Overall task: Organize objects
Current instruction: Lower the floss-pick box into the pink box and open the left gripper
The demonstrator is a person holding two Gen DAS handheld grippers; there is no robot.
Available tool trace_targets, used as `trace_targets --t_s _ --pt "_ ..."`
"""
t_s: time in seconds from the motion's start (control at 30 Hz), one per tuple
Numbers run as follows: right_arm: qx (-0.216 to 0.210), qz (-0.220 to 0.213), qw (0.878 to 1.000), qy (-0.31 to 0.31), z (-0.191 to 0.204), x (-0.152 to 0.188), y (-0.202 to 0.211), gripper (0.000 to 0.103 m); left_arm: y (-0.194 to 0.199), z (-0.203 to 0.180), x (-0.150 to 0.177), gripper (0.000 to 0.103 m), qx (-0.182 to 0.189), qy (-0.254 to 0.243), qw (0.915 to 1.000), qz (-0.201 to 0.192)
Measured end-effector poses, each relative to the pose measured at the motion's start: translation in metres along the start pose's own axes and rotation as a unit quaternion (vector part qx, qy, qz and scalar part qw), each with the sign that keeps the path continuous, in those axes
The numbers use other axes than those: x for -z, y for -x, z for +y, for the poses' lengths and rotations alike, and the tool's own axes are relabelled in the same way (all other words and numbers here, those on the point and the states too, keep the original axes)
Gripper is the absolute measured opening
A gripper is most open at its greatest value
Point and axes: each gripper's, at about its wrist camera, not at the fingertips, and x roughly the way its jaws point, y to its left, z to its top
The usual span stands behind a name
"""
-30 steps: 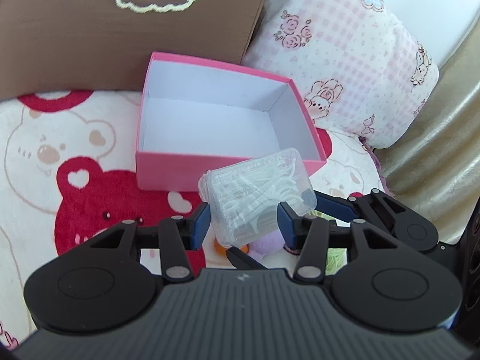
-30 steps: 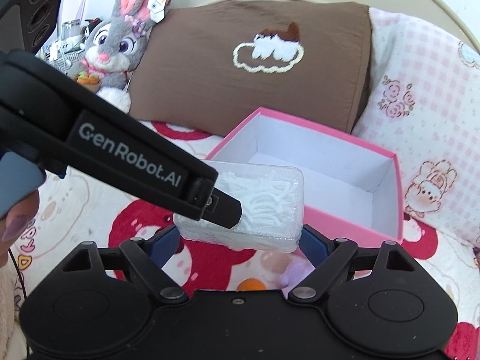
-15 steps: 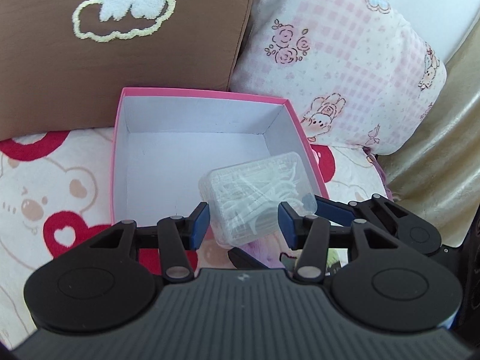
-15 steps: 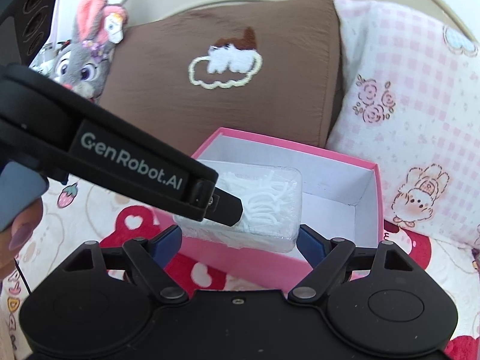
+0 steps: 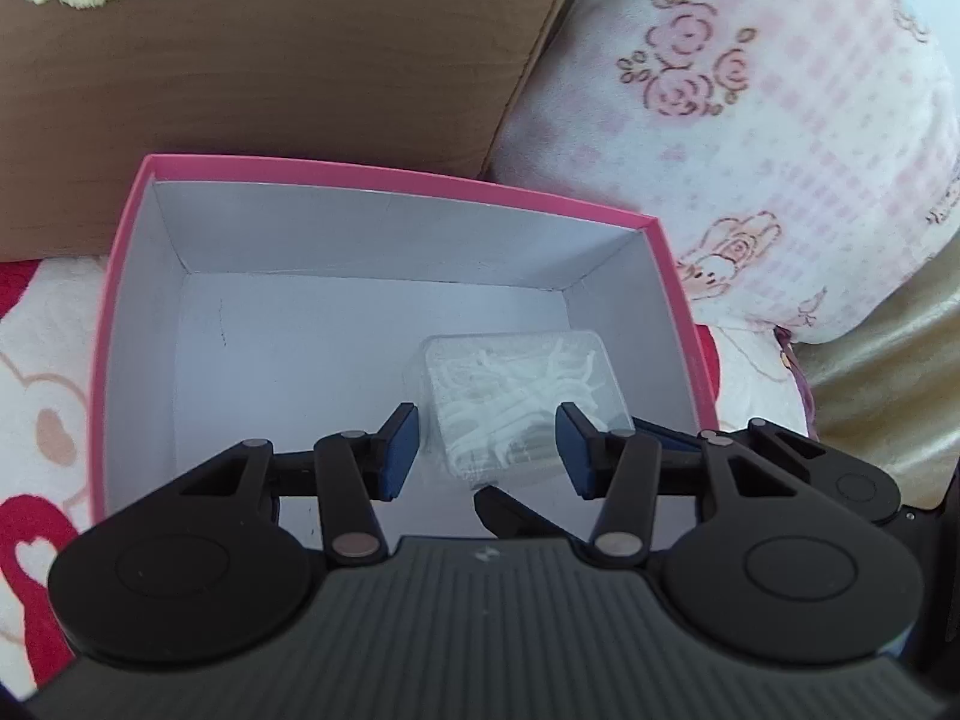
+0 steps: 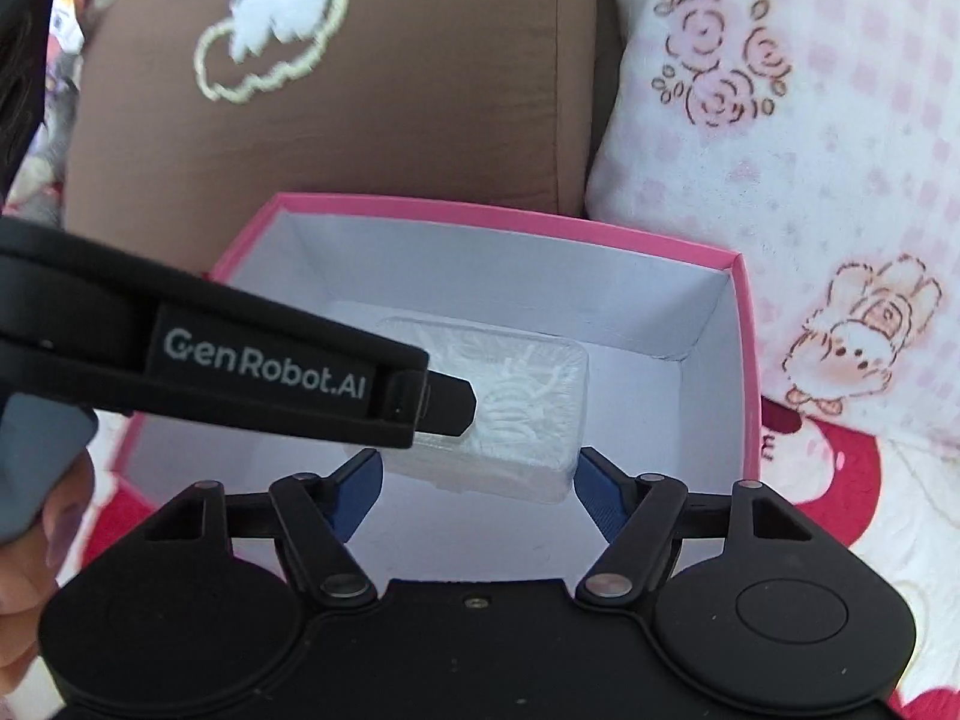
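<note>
Your left claw [image 5: 486, 450] tilts steeply downward, its blue pads [image 5: 397, 450] parted, each just beside what sits between them; whether they press is unclear. Your right claw [image 6: 474, 489] points down likewise, its jaws wider and just closing, pads [image 6: 360, 489] not visibly pressing. Your left hand [image 6: 36, 546] shows at the lower-left edge of the right wrist view.

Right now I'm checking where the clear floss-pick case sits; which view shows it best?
The left wrist view: the floss-pick case shows almost whole inside the pink box. In the right wrist view, the left claw covers part of it.
</note>
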Motion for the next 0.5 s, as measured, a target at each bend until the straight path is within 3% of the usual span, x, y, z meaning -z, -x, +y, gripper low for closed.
trace_targets --t_s 0.3,0.5 --pt "0.053 0.083 0.994 0.042 -0.004 -0.010 -0.054 0.063 -0.057 0.009 -0.004 0.048 -0.004 0.037 0.9991 0.020" --pt "0.070 0.101 0.991 0.057 -0.004 -0.008 -0.068 0.063 -0.077 0.017 -0.004 0.048 0.011 0.054 0.9980 0.030"
